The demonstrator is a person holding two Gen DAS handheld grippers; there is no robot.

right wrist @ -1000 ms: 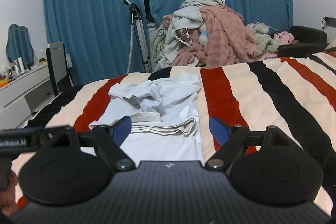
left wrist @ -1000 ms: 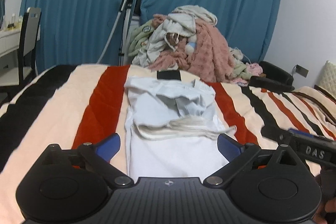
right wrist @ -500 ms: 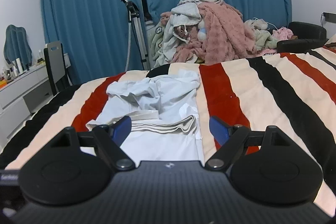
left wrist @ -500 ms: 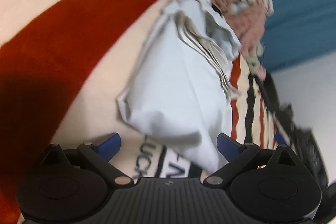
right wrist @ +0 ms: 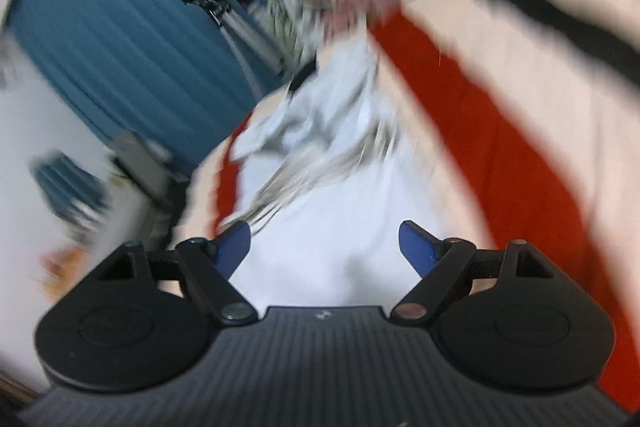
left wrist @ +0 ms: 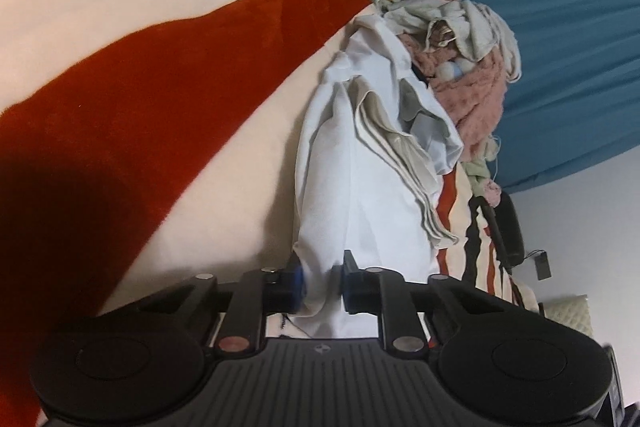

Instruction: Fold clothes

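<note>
At the bottom centre of the left wrist view, the left gripper (left wrist: 322,285) is clamped on the near edge of the white garment (left wrist: 360,179), its blue pads pressed against a bunched fold of cloth. The garment runs up the middle of the frame across the striped bed (left wrist: 160,99), toward the laundry pile (left wrist: 464,67) at the upper right. The right wrist view is blurred; there the right gripper (right wrist: 325,249) stands wide apart over the garment's (right wrist: 340,227) white near end at lower centre.
</note>
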